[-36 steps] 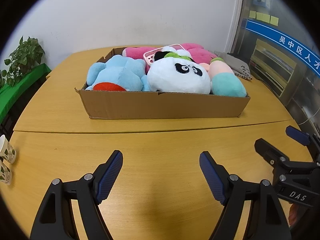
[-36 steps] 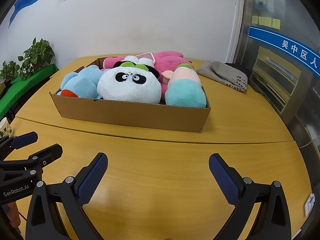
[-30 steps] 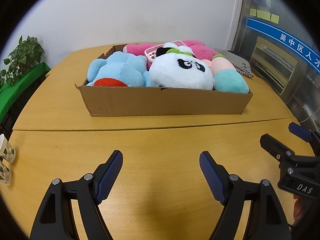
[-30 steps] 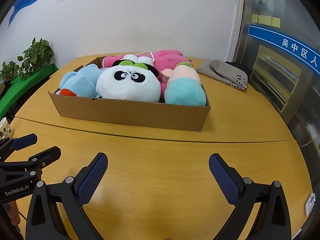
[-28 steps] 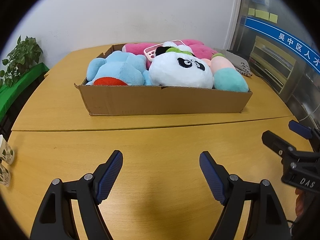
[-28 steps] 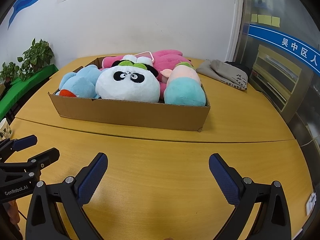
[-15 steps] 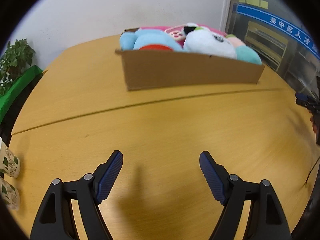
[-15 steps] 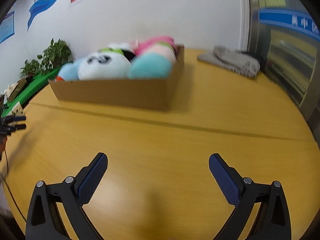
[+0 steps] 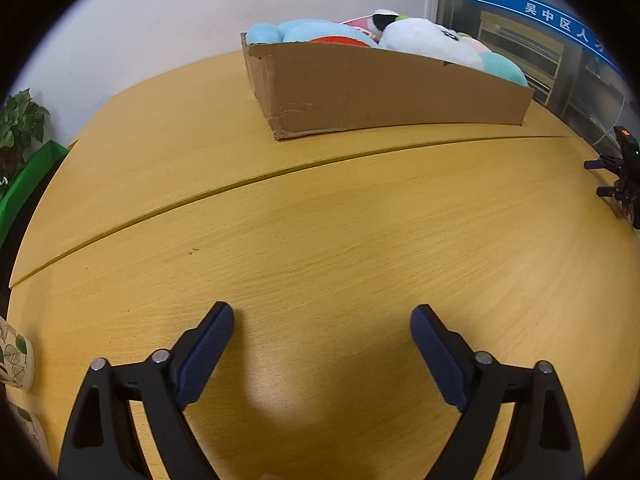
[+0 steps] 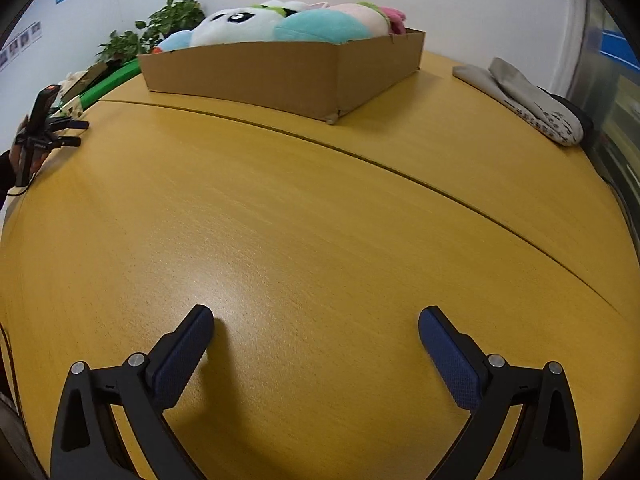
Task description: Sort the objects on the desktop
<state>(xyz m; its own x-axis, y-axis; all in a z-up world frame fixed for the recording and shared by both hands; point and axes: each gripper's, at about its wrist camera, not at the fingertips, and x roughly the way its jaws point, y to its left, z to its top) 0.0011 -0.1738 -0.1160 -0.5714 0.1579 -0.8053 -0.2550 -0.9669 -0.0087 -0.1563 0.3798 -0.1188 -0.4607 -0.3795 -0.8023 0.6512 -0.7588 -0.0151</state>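
Left tongs, jaws wide apart after a fresh widening, nothing between them, low over the bare table. Beyond them, across the seam in the tabletop, stands the cardboard box, heaped with soft toys: a blue one at its left end, a white panda in the middle, a teal-and-pink one at its right. Right tongs likewise apart and empty. With every toy in the box and none on the open table, the sorting appears finished, or else not begun; the views do not settle which. The box wall hides the toys' lower halves and anything beneath them. Paper cups are cut off at the left edge. Grey cloth lies far right, apart from the box.
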